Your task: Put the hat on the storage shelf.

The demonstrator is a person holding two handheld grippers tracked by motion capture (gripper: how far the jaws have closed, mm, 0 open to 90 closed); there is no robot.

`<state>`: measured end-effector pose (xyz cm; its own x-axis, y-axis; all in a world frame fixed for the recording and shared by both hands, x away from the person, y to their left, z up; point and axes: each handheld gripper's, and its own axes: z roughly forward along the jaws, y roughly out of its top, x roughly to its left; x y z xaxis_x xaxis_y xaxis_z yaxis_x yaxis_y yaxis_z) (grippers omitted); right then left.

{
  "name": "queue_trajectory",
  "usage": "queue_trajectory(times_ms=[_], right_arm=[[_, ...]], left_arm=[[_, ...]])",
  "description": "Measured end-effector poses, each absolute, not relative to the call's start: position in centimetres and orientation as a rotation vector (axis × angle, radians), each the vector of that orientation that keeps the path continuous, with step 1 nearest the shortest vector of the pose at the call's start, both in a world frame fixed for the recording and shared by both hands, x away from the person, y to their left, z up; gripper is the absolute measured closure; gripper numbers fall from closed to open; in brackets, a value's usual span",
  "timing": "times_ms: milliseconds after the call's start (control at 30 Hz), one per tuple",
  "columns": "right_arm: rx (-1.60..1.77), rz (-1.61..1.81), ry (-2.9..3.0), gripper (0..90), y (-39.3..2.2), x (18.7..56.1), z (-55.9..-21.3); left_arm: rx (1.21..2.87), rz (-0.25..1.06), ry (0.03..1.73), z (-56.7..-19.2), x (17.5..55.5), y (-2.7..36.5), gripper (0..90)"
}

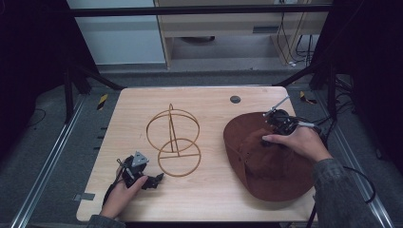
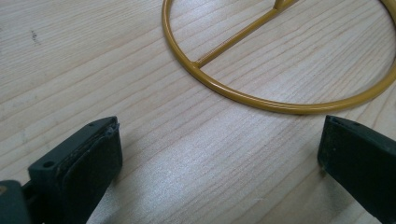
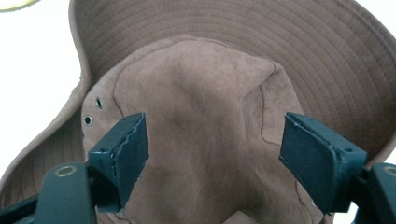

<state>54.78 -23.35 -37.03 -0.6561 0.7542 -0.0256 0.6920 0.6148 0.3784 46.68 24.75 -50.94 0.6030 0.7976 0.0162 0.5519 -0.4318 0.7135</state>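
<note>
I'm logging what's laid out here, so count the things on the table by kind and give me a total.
Brown hat: 1
Gold wire stand: 1
Hand-held claw: 2, the left claw and the right claw
Total: 4

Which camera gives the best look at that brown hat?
The right gripper view: the brown hat shows close up there, with crown seams, brim stitching and eyelets. The high view shows the whole hat on the table, small and dark. The left gripper view faces the gold wire stand.
</note>
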Motion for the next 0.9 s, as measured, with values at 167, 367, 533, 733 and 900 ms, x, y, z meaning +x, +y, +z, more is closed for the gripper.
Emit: queue_trajectory(times_ms=[167,367,533,733,900], right_arm=[[1.206,0.493,2.676,27.1,-23.6,54.9,-37.7],[1.208,0.499,2.685,31.1,-23.6,54.9,-38.1],[1.186,0.486,2.695,36.0,-23.5,54.9,-38.5],[1.187,0.481,2.710,44.0,-23.5,54.9,-38.8],[1.166,0.475,2.721,56.0,-23.7,54.9,-39.0]], left_arm=[[2.149,0.465,1.061,-50.9,46.7,24.8,0.0],[2.152,0.465,1.059,-50.9,46.7,24.8,0.0],[2.154,0.465,1.058,-50.9,46.7,24.8,0.0],[2.154,0.465,1.058,-50.9,46.7,24.8,0.0],[2.154,0.465,1.058,-50.9,46.7,24.8,0.0]])
